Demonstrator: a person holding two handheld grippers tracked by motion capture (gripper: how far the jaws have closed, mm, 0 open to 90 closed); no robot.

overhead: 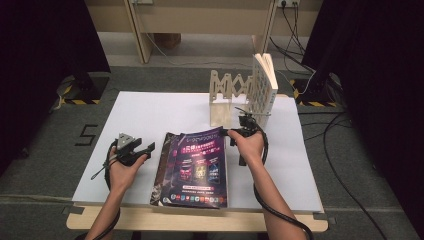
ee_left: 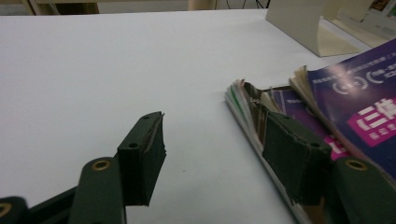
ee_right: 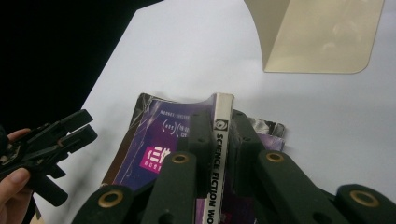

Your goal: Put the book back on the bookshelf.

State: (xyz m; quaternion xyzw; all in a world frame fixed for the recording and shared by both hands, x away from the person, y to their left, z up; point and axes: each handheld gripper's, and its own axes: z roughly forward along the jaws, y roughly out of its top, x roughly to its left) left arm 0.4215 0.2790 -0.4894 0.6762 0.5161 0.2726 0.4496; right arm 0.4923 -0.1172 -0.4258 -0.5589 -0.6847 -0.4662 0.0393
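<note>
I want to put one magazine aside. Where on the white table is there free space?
Free: the left part of the white table, behind the left gripper, and the strip right of the right gripper. Crowded: the magazines and wooden rack with its book.

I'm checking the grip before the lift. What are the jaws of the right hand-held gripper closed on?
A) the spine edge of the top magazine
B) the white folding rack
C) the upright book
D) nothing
A: in the right gripper view the right hand-held gripper pinches the spine of the top magazine, with its printed title between the pads.
</note>
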